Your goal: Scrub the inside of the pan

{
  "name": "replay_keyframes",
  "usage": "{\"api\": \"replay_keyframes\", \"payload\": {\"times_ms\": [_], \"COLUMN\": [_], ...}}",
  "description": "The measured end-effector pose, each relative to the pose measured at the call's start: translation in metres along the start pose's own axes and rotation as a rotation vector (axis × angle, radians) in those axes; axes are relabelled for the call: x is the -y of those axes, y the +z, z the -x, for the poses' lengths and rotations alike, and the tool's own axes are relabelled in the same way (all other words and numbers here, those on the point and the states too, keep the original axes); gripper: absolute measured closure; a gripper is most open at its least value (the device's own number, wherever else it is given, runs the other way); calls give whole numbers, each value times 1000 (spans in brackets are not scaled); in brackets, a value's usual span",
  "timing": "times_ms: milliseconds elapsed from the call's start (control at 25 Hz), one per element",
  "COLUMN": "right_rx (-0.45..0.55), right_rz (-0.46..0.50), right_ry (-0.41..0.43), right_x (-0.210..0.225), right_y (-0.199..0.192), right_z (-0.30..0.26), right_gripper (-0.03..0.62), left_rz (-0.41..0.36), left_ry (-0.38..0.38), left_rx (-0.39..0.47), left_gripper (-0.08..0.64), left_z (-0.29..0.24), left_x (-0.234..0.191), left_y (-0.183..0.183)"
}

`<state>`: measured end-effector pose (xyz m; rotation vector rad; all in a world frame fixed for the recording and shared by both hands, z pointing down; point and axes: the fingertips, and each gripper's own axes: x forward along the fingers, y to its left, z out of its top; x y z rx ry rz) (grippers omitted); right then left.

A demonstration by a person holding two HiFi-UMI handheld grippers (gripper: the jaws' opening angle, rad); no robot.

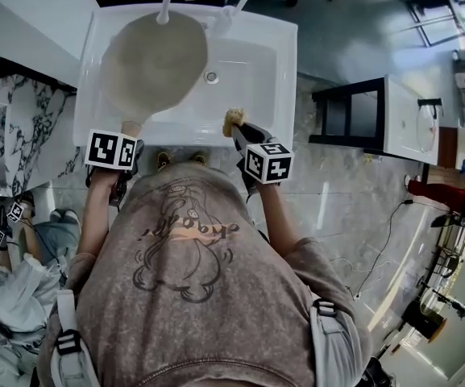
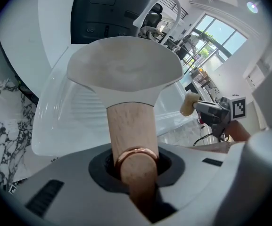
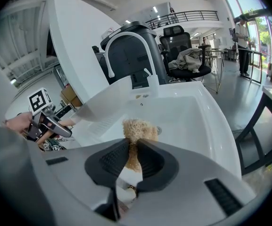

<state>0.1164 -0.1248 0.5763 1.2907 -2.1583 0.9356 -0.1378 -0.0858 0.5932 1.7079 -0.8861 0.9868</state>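
The pan [image 1: 153,61] hangs over the left half of the white sink [image 1: 256,71], its pale round face turned up toward me as far as I can judge, and my left gripper [image 1: 129,139] is clamped on the end of its wooden handle [image 2: 128,126], the copper ring sitting right at the jaws. My right gripper [image 1: 244,135] is pinched on a coarse yellowish scrubber [image 1: 233,120], which sticks out past the jaw tips above the sink's front rim, to the right of the pan and clear of it, so no scrubbing contact is made yet. What worries me is the round handle: once I press the scrubber into the pan, the push could roll the handle in my left jaws and tip the pan toward the basin. The scrubber is held by only its lower part, so a hard drag across the surface could pull it loose. The arched faucet [image 1: 168,2] reaches over the pan's far rim and may knock it if I lift or swing. A marbled counter [image 1: 14,127] stands just left of the sink, a black stand [image 1: 353,115] stands well to the right, and another person [image 1: 22,297] sits low on my left.
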Motion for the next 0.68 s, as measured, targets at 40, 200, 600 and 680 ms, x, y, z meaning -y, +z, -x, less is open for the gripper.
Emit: {"api": "replay_keyframes", "payload": {"times_ms": [40,200,600,680], "right_rx": [1,0,-7,-11], "right_rz": [1,0,30,38], "right_ry": [1,1,-2,-2], "right_x": [0,1,-3,-3], "right_y": [1,2,9,11], "right_z": [-1,-1,-9,-11], "right_gripper": [523,523,523,523], "left_rz": [1,1,21,20], "left_ry": [1,7,-5,-7], "left_rx": [1,5,42,46], "left_gripper": [477,477,477,476], "left_z": [0,-1,0,1], "left_x": [0,1,4,4], "left_y": [0,3,17,20]}}
